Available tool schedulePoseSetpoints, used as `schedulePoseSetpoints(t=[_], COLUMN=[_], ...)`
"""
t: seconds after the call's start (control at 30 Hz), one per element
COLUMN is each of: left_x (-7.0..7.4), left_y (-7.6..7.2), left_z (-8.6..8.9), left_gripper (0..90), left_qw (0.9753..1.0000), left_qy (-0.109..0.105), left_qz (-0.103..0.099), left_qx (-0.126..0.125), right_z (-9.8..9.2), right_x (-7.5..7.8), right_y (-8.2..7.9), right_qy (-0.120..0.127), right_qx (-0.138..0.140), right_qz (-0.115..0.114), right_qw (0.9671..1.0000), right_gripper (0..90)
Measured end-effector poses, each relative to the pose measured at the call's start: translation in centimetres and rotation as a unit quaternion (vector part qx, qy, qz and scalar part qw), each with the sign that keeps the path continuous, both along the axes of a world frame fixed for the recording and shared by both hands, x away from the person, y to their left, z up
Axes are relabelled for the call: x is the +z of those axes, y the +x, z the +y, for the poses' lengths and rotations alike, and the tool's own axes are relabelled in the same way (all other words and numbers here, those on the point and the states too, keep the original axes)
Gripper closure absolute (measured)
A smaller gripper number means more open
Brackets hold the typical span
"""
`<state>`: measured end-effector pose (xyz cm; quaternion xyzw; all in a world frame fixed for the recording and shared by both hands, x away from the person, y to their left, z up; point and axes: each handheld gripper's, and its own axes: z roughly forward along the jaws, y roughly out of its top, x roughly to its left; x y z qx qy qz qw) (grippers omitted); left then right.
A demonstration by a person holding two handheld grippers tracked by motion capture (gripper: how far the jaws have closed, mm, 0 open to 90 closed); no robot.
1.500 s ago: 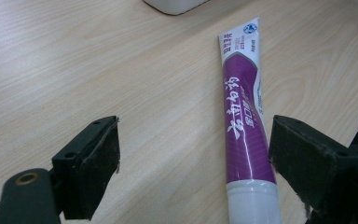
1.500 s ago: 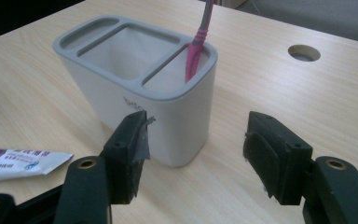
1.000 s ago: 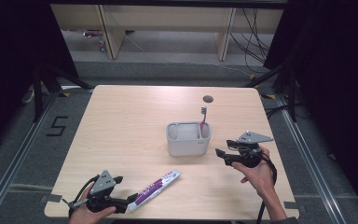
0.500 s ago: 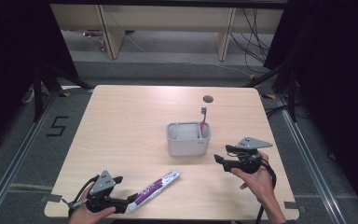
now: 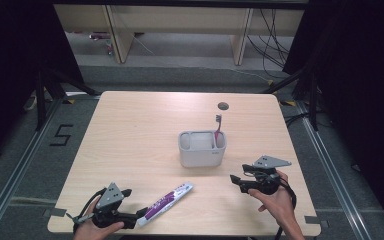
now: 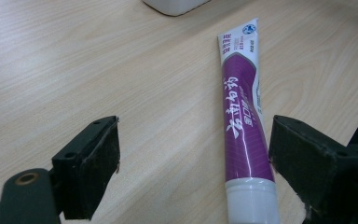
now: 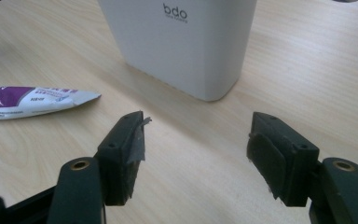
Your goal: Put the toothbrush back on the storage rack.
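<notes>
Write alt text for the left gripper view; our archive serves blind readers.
A purple and white toothpaste tube lies flat on a pale wood table between the open black jaws of the left gripper, its white cap close to the jaw on the view's right. The base of a white holder shows at the top edge.

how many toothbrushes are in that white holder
1: a toothbrush stands in the right compartment of the white holder at mid-table. The holder's walls could hide a shorter one.

Left claw (image 5: 141, 214) low at the near edge, jaws wide — right claw (image 5: 236, 181) likewise agape
</notes>
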<state>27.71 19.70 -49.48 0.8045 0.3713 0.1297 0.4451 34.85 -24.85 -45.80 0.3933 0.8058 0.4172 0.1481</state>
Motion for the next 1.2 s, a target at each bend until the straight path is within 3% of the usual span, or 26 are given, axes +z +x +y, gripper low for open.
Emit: schedulePoseSetpoints(t=[0.03,0.1,0.13,0.17,0.23,0.27,0.3,0.33,0.43,0.47,0.5,0.53,0.63,0.67,0.77,0.8,0.9,0.97,1.03,1.17,1.2], left_x=[0.0,0.0,0.0,0.0,0.0,0.0,0.0,0.0,0.0,0.0,0.0,0.0,0.0,0.0,0.1,0.1,0.0,0.1,0.0,0.0,0.0], left_y=[0.0,0.0,0.0,0.0,0.0,0.0,0.0,0.0,0.0,0.0,0.0,0.0,-0.1,-0.1,-0.2,-0.2,-0.2,-0.2,-0.2,-0.2,-0.2], left_z=[0.0,0.0,0.0,0.0,0.0,0.0,0.0,0.0,0.0,0.0,0.0,0.0,0.0,0.1,0.1,0.1,0.1,0.4,0.3,0.3,0.4], left_gripper=[16.0,16.0,16.0,16.0,16.0,16.0,16.0,16.0,16.0,16.0,16.0,16.0,16.0,16.0,16.0,16.0,16.0,16.0,16.0,16.0,16.0], left_qw=[1.0,1.0,1.0,1.0,1.0,1.0,1.0,1.0,1.0,1.0,1.0,1.0,1.0,1.0,1.0,1.0,0.9999,0.9999,1.0,1.0,0.9999], left_qy=[0.001,0.001,0.001,0.001,0.0,0.0,0.0,0.0,-0.004,-0.004,-0.003,-0.004,-0.004,0.0,0.004,0.003,0.001,0.01,0.0,0.001,0.01], left_qz=[-0.001,-0.001,-0.001,-0.001,-0.001,-0.001,-0.001,-0.001,-0.001,-0.001,0.0,0.0,0.001,0.001,0.001,0.001,0.002,0.001,0.0,0.001,0.001], left_qx=[0.0,0.0,0.0,0.0,0.0,0.0,0.001,0.0,0.002,0.003,0.002,0.003,0.006,0.005,0.006,0.006,0.01,0.001,0.009,0.009,0.004], right_z=[0.2,0.0,0.1,0.0,0.1,0.0,0.0,-0.1,-0.2,-0.2,-0.1,-0.3,-0.3,-0.4,-0.2,-0.4,-0.2,-0.4,-0.4,-0.6,-0.8], right_x=[-0.1,-0.3,-0.4,-0.5,-0.7,-0.9,-0.9,-1.0,-1.3,-1.3,-1.3,-1.3,-1.4,-1.5,-1.7,-1.8,-1.9,-1.9,-2.0,-2.1,-2.3], right_y=[-0.3,-0.3,-0.6,-0.6,-0.9,-0.9,-1.1,-1.1,-1.3,-1.4,-1.6,-1.6,-2.0,-2.0,-2.4,-2.4,-2.8,-2.9,-3.2,-3.5,-3.4], right_qy=[0.01,0.0,0.007,-0.002,0.008,0.001,0.008,-0.005,-0.008,-0.006,-0.005,-0.011,-0.006,-0.011,-0.007,-0.014,-0.003,-0.02,-0.014,-0.01,-0.017], right_qx=[-0.009,0.0,-0.007,-0.003,-0.003,0.0,-0.001,-0.001,0.002,0.009,-0.001,0.0,-0.004,0.001,-0.001,0.003,0.003,0.005,0.0,0.0,0.007], right_qz=[0.014,0.002,0.02,0.005,0.022,0.011,0.023,0.011,0.013,0.023,0.027,0.017,0.031,0.023,0.04,0.028,0.04,0.03,0.04,0.051,0.035], right_qw=[0.9998,1.0,0.9998,1.0,0.9997,0.9999,0.9997,0.9999,0.9999,0.9997,0.9996,0.9998,0.9995,0.9997,0.9992,0.9995,0.9992,0.9993,0.9991,0.9987,0.9992], right_gripper=[36.4,35.9,35.6,35.4,35.1,34.9,34.7,34.4,34.2,34.0,33.9,33.8,33.2,33.0,31.7,31.3,30.2,30.1,29.9,28.0,27.4])
